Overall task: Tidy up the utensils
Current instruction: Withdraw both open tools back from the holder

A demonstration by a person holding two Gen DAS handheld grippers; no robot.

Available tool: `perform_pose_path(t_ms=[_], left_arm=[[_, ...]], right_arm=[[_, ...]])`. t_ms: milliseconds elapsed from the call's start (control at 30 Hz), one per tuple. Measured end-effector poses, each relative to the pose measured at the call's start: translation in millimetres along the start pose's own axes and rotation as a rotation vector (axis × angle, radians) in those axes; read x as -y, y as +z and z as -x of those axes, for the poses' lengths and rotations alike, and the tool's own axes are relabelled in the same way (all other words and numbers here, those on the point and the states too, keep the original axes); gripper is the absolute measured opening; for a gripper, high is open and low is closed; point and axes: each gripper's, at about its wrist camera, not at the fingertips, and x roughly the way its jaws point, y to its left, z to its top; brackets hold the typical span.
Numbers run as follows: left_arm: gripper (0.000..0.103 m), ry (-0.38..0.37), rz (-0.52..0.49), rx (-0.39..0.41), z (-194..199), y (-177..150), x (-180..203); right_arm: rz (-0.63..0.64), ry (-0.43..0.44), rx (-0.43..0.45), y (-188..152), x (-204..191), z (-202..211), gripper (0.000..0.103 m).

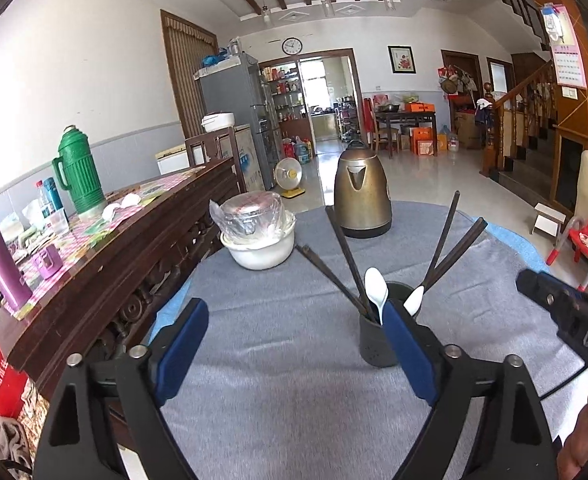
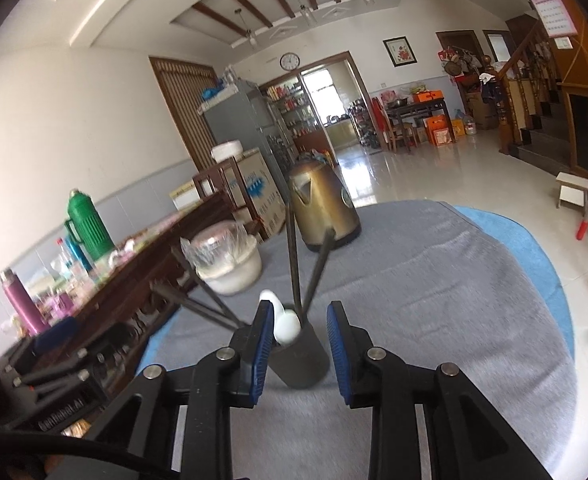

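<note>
Blue-padded left claw (image 1: 295,320) gapes wide; right claw (image 2: 299,324) angled downward.

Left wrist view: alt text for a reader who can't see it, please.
A dark cylindrical utensil holder with dark chopsticks and two white plastic spoons stands on a grey tablecloth, beside the open left tongs; a brass-coloured kettle stands behind.

A plain grey felt cloth (image 1: 278,344) covers the round table, with a light blue underlay (image 2: 533,248) showing at its far right edge. A dark grey cylindrical holder (image 1: 375,344) carries dark brown chopsticks (image 1: 345,252) and glossy white plastic spoons (image 1: 375,292). Farther off stand a tarnished bronze-coloured metal kettle (image 1: 361,196) and a white plastic bowl (image 1: 258,250). On the left, a ribbed green thermos (image 1: 80,176) and a purple metal flask (image 1: 0,258) stand on a pink checked tablecloth (image 1: 94,228). The gripper pads (image 1: 184,340) are dark blue on black frames.
</note>
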Motion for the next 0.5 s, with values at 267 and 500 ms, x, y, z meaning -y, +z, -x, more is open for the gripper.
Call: perform_pose_path(t_ms=[267,500], left_arm=[[0.100,0.058,0.026,0.000,8.1,-18.4,-7.8],[0.100,0.079,0.052,-0.026,14.8,-27.1,-17.5]], right_arm=[[0.080,-0.041,-0.043,-28.1,-6.4,18.2,0.030],[0.115,-0.082,-0.067,-48.3,-16.6,27.0,0.030]])
